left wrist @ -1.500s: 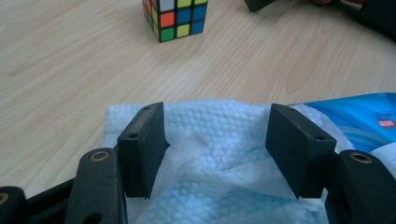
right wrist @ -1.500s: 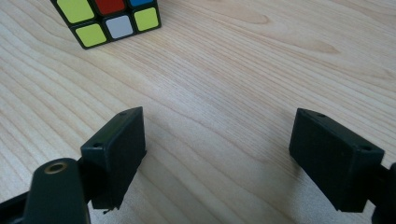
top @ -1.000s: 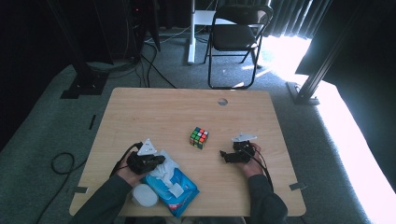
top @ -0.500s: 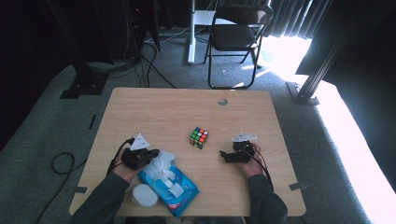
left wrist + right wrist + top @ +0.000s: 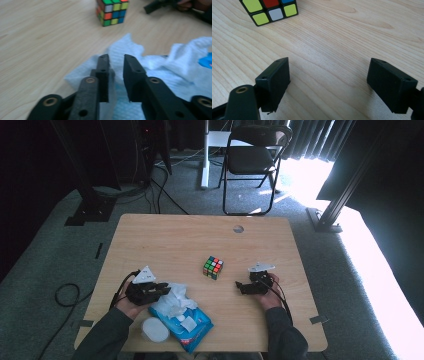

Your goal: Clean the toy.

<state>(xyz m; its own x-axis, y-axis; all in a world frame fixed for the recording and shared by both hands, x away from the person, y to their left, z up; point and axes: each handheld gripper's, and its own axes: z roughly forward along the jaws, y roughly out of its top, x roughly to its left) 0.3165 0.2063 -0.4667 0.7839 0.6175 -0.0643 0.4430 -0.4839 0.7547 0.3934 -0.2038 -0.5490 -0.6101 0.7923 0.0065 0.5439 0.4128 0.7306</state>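
Note:
A pale blue wipe point(image 5: 172, 301) sticks up out of a blue wipes pack point(image 5: 190, 326) at the table's front left. My left gripper point(image 5: 161, 291) is at the wipe's left edge. In the left gripper view its jaws point(image 5: 116, 58) stand a narrow gap apart, with the wipe point(image 5: 140, 60) bunched in that gap and spread beneath them. A Rubik's cube point(image 5: 213, 267) sits mid-table, also seen as the cube point(image 5: 112, 11) and the cube point(image 5: 270, 10) in the gripper views. My right gripper point(image 5: 242, 286) rests on the table to the cube's right, its jaws point(image 5: 328, 67) wide open over bare wood.
A white round lid point(image 5: 155, 330) lies by the pack near the front edge of the wooden table point(image 5: 165, 240). A small round hole point(image 5: 238, 228) is at the table's back. A folding chair point(image 5: 252, 157) stands on the floor beyond.
The left gripper has shifted slightly left and back, and the wipe now stands further out of the pack. The right gripper and the cube have not moved.

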